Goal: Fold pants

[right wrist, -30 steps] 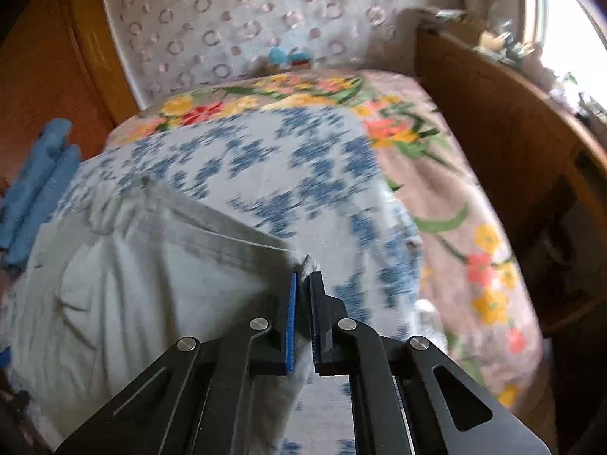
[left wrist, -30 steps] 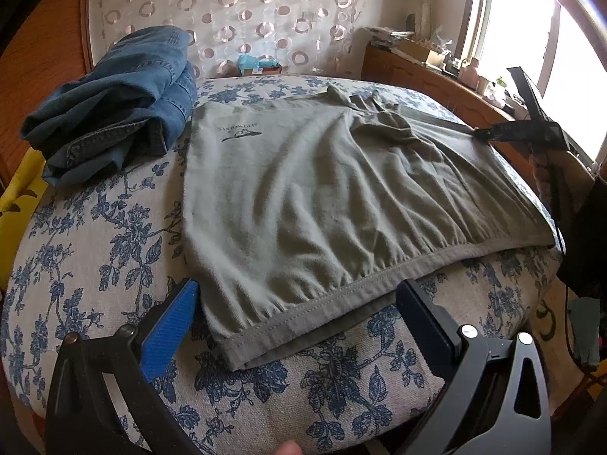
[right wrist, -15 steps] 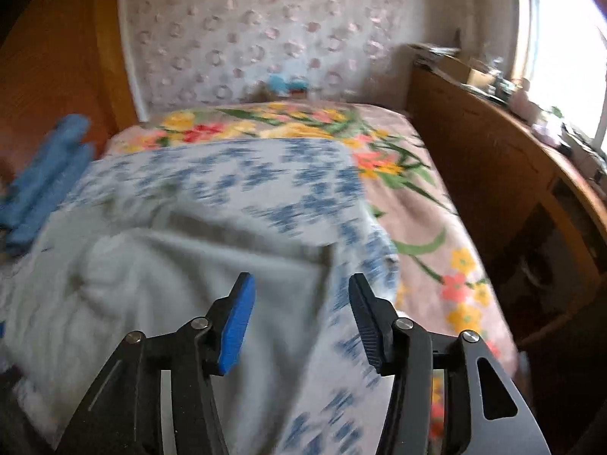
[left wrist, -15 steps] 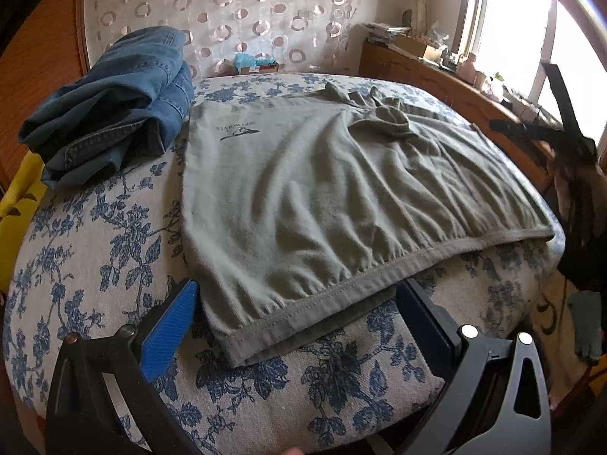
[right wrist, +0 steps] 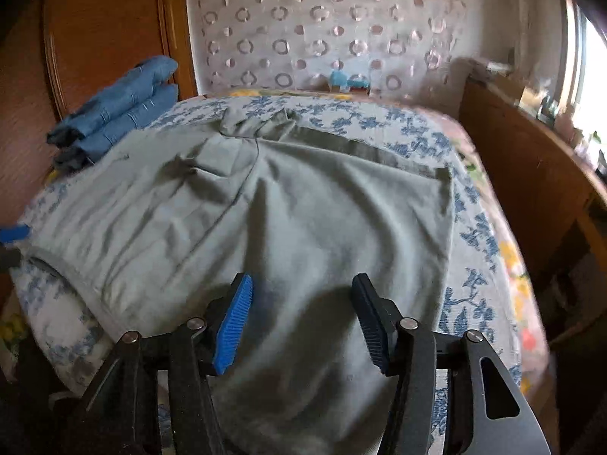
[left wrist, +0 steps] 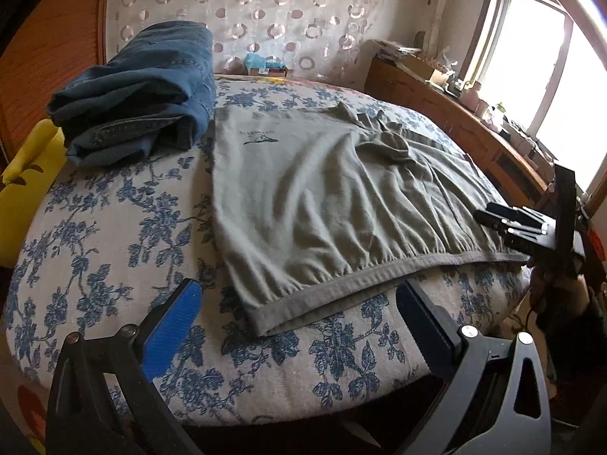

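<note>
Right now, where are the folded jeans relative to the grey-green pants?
The folded jeans sit at the bed's far left corner by the wooden headboard, just off the far left edge of the grey-green pants; both wrist views show them.

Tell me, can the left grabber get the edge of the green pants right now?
Probably yes. The left gripper is open, the green pants have their waistband edge lying between its fingers, and only bedspread lies beneath.
</note>
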